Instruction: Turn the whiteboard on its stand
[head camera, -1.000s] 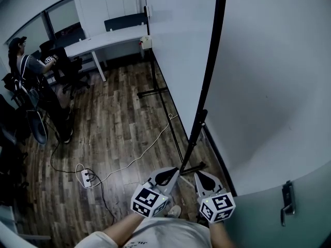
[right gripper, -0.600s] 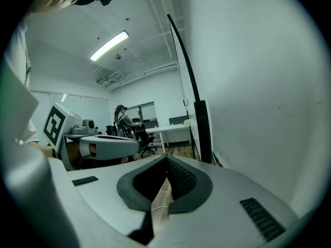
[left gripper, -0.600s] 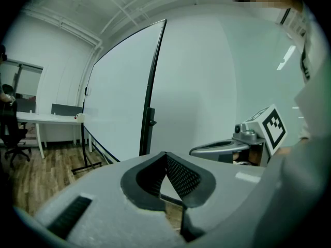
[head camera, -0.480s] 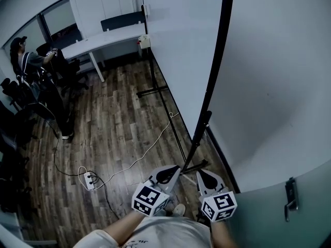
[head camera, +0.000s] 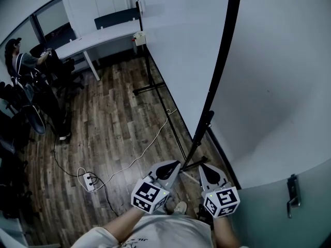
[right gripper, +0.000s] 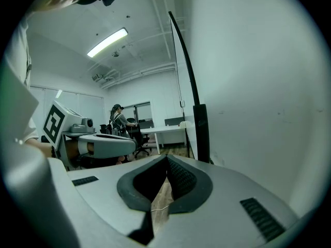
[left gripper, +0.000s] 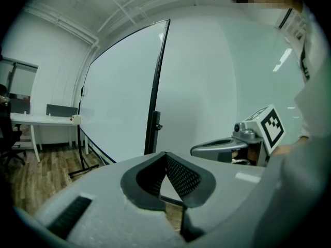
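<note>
Whiteboard (head camera: 178, 50) on stand (head camera: 199, 136) ahead, desk (head camera: 98, 37) behind, power strip (head camera: 87, 179) on floor (head camera: 114, 133)

white whiteboard (head camera: 181, 50), black stand (head camera: 198, 138), brown wood-grain floor (head camera: 114, 128)

Person wears a pale, prob. white, short-sleeved tee (head camera: 155, 232); light shoe (head camera: 180, 207); left gripper (head camera: 170, 167) & right gripper (head camera: 205, 168): grey moulded shells, dark ribbed pads (left gripper: 181, 177); each w/ a white cube (head camera: 150, 196) of black square markers.
</note>
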Demonstrator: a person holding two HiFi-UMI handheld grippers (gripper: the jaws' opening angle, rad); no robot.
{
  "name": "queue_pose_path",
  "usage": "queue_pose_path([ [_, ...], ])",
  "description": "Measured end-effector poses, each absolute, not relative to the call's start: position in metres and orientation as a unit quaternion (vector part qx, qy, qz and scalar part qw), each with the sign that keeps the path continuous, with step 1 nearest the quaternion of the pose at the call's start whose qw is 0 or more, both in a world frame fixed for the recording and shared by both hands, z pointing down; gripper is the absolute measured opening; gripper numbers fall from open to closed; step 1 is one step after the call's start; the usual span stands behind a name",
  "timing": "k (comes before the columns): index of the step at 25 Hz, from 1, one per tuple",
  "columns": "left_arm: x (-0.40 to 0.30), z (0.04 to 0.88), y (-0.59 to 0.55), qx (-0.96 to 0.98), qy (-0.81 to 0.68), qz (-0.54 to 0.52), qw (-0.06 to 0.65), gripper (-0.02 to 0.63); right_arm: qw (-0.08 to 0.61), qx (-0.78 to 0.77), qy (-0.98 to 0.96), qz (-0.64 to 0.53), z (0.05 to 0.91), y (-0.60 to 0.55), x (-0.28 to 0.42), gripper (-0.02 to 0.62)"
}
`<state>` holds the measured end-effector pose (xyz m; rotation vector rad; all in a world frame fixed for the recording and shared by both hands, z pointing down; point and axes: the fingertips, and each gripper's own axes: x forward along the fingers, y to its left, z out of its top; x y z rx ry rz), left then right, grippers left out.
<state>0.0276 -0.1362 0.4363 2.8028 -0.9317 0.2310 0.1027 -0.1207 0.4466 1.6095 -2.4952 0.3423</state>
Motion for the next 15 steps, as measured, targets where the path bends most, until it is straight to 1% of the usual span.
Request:
queue_pose_path([
  [15, 0.038, 0.44, -0.178, 0.943, -0.311, 0.076, 0.09, 0.011, 0.079, 0.559, -0.819, 0.105, 0.446, -0.167, 0.124, 0.008],
])
